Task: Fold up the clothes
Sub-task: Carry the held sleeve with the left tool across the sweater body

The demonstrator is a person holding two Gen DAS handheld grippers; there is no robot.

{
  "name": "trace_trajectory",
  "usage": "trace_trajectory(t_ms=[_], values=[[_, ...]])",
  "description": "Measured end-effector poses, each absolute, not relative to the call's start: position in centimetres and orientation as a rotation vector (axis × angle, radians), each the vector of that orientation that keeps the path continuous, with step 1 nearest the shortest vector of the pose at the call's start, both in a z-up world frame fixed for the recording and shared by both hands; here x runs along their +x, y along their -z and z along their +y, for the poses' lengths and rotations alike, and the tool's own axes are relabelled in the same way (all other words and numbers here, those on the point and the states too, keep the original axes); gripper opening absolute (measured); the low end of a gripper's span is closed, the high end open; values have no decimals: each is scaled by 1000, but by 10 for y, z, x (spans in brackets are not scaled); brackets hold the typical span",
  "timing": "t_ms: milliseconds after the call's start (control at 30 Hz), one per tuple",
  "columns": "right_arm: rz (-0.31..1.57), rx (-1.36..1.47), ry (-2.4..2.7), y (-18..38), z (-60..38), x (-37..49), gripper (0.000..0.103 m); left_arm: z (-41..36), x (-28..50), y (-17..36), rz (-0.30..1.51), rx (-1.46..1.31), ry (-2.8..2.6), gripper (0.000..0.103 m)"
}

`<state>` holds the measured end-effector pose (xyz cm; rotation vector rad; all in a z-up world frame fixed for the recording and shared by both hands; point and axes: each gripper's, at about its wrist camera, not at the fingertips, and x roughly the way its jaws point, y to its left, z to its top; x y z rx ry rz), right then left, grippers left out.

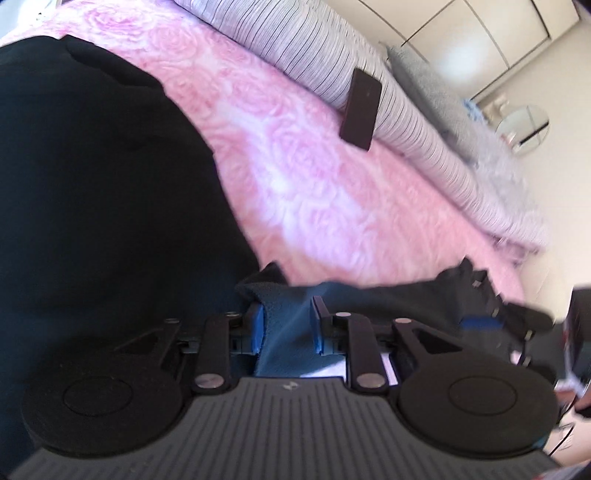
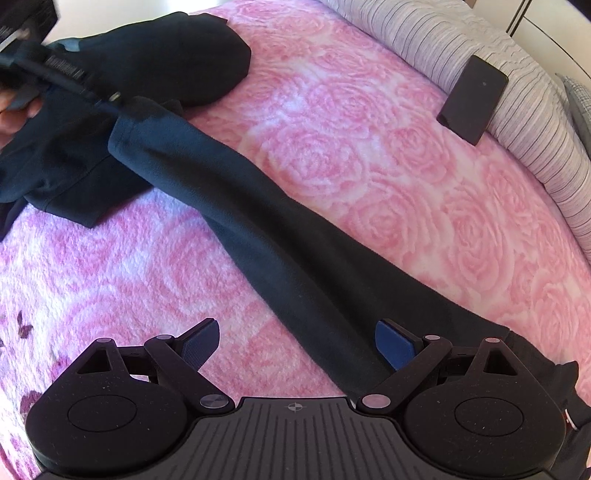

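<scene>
The left wrist view is blurred by motion, and much of its 9 o'clock half is filled by a dark mass of garment [image 1: 92, 192] whose shape cannot be read. Its lower edge is cut off by the left gripper [image 1: 287, 328] body. In the right wrist view the garment [image 2: 280, 236] is seen more plainly: a long sleeve runs from 10 o'clock down to 5 o'clock, where its end is hidden behind the right gripper [image 2: 299, 345] housing. The bunched body of the garment lies toward 10 o'clock, partly covered by the left gripper [image 2: 79, 83] and a hand [image 2: 14, 114] cut off at the frame edge.

A fold of blue-black cloth is pinched between the left jaws, which are drawn close around it. The right jaws are spread wide; the sleeve passes between them, lying against the pad [image 2: 393, 349] at 4 o'clock, and nothing is clamped.

The garment rests on a pink rose-patterned blanket [image 2: 369, 155]. A striped pillow [image 2: 424, 37] lies along the 1 o'clock edge, with a dark flat box [image 2: 472, 99] leaning against it. In the left wrist view a grey cushion [image 1: 436, 96], pale cupboard doors [image 1: 480, 33] and a round mirror [image 1: 524, 129] are seen at 2 o'clock.

Bare blanket is left open at 8 o'clock and at 3 o'clock of the sleeve.
</scene>
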<state>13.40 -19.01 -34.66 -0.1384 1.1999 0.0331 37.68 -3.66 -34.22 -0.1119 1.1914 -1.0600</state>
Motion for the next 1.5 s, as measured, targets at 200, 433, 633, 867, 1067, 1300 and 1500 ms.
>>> trace_trajectory(t_ms=[200,433,633,867,1067,1300,1500], values=[[1192,-118,-12,344,-190,134,94,-73,392,349,1251,-107,1112,0],[1211,-89,71,346,-210,115,94,-81,412,331,1092,-226,1048,0],[1223,-90,112,347,-227,99,94,-67,415,330,1097,-190,967,20],[1142,-202,-50,350,-198,109,94,-53,396,319,1062,7,1012,23],[1113,-212,-103,357,-177,127,94,-70,363,340,1053,263,1139,23],[1150,-213,-77,358,-180,126,94,-52,361,324,1094,181,1138,0],[1165,-203,-83,354,-181,119,94,-12,346,305,1217,180,1057,0]])
